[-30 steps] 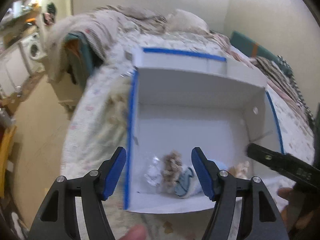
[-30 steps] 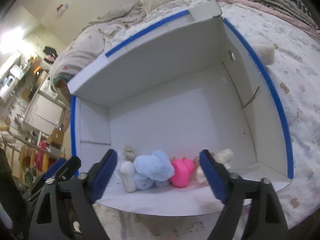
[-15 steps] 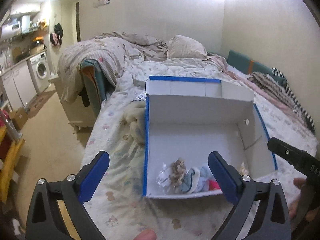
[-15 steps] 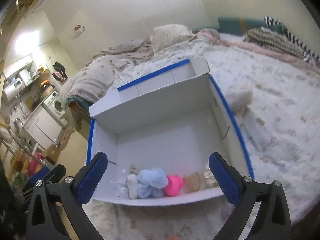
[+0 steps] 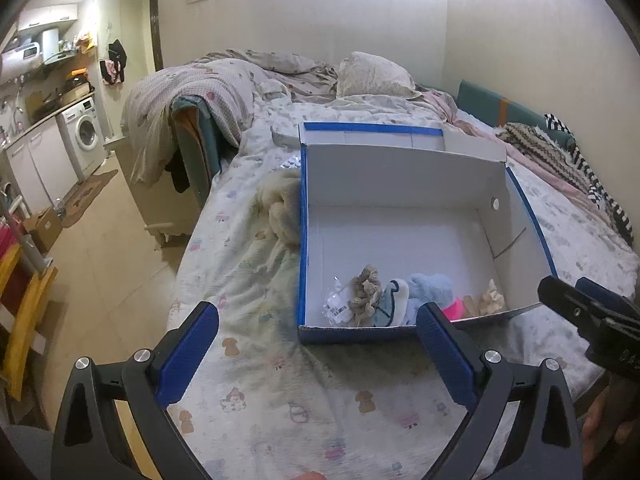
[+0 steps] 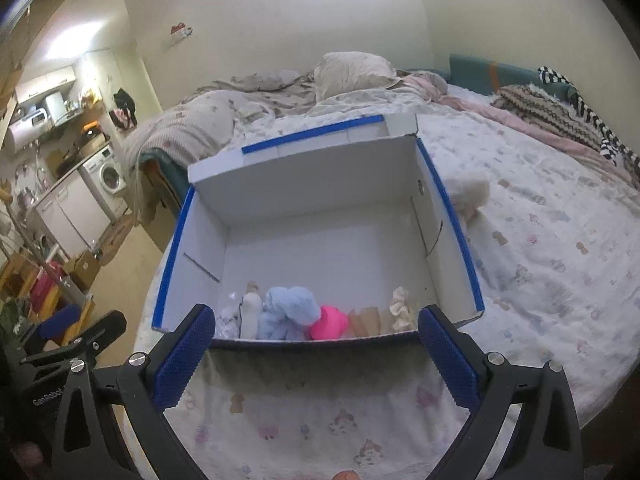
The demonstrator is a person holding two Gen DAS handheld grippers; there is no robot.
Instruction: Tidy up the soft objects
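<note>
I am holding my left gripper (image 5: 318, 344) above the near edge of the bed (image 5: 256, 392), its blue fingers (image 5: 188, 354) spread wide with nothing between them. My right gripper (image 6: 316, 354) is hanging beside it, fingers equally wide apart and empty; from the left wrist view it is poking in at the right edge of the picture.

Ahead of both claws a white box (image 5: 400, 180) with blue-taped rims is sitting on the printed bedsheet, its near wall just beyond my fingertips. The soft things are lying in a row along that near wall, inside the box. From the left near corner to the right I am seeing a small clear plastic bag (image 6: 228, 316), a beige frilly scrunchie (image 5: 364, 292), a white-and-blue cloth piece (image 5: 394, 300), a fluffy light-blue plush (image 6: 290, 312), a bright pink soft toy (image 6: 330, 322), a tan piece (image 6: 364, 320) and a cream ruffled scrunchie (image 6: 402, 306) near the right near corner. The far half of the box floor is showing bare white.

Two more fluffy things are lying on the bed outside the box: a cream plush (image 5: 282, 212) is touching the box's left wall, and a white fluffy object (image 6: 472, 192) is resting just beside the right wall. Both are well ahead of my claws.
</note>
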